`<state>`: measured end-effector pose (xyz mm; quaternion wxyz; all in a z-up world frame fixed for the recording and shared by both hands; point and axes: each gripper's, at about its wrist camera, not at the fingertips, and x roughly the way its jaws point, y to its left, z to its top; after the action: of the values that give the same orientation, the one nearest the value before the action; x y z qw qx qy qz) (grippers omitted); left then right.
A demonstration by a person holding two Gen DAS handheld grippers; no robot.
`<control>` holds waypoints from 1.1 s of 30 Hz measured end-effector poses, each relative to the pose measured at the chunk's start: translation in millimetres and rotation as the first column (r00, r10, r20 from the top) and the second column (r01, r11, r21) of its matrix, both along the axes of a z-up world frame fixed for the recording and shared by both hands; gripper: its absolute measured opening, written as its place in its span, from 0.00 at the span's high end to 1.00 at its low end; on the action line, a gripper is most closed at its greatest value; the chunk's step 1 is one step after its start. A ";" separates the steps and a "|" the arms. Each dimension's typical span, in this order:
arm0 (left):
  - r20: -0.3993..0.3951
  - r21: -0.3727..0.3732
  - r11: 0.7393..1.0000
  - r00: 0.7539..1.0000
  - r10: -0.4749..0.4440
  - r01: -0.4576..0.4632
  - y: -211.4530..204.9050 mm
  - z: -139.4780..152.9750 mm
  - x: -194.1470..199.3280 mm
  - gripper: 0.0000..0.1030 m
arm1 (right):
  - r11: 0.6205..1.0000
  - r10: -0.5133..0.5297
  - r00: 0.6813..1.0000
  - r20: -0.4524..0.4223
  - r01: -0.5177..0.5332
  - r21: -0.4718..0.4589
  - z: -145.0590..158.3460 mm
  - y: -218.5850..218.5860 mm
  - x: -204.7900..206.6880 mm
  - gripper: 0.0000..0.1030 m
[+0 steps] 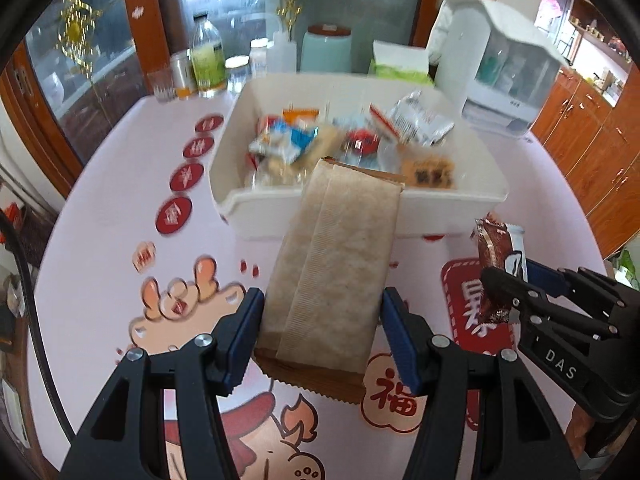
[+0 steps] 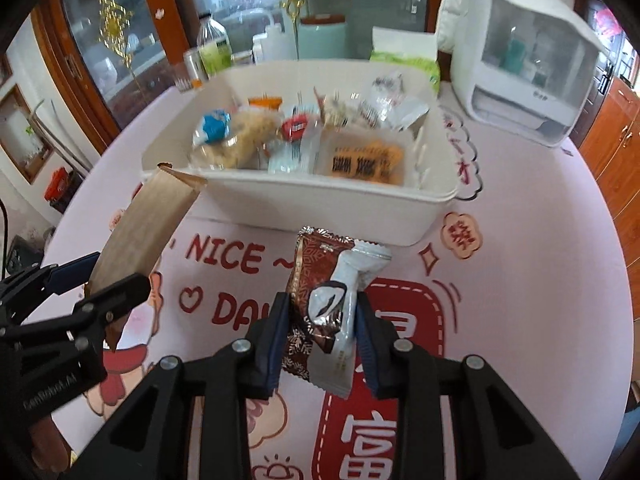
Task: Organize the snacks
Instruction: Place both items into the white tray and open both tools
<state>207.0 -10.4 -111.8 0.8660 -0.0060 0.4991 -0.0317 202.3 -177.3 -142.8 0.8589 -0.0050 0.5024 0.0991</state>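
My left gripper is shut on a long tan paper snack packet, held above the table with its far end over the near rim of the white bin. The right gripper is shut on a brown-and-white snack wrapper, lifted off the tablecloth just in front of the bin. Several wrapped snacks lie inside the bin. In the left wrist view the right gripper shows at the right with its brown wrapper. In the right wrist view the left gripper shows at the left with the tan packet.
A pink tablecloth with red prints covers the table. Behind the bin stand a green-labelled bottle, a pale green canister, a tissue pack and a white box-shaped appliance. Wooden cabinets stand at the right.
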 end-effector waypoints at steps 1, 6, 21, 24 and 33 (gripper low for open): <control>0.011 0.007 1.000 1.000 -0.006 0.006 0.7 7.3 0.6 0.44 | 1.000 -0.007 1.000 0.013 0.006 0.006 5.4 -3.2 -3.2 0.69; 0.108 0.067 0.997 0.993 -0.039 0.032 2.5 61.2 11.4 0.44 | 0.999 -0.030 0.997 0.067 0.028 0.029 39.1 -13.8 -7.6 0.69; 0.272 0.157 0.987 0.962 -0.022 -0.022 18.5 162.2 78.8 0.43 | 1.000 -0.021 0.954 0.298 0.020 0.009 145.8 -19.9 33.5 0.69; 0.247 0.126 0.992 0.969 -0.010 -0.022 17.0 156.6 103.1 0.45 | 1.000 -0.017 0.944 0.331 0.021 -0.010 164.1 -15.4 56.4 0.69; 0.214 0.106 0.994 0.977 -0.006 -0.017 5.3 120.9 149.2 0.23 | 0.999 -0.009 0.965 0.261 0.020 -0.042 155.2 5.6 127.5 0.66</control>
<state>356.2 -5.0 9.1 0.9138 0.0423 0.4039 -0.0029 329.7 -171.6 12.3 0.9180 -0.0333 0.3870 0.0801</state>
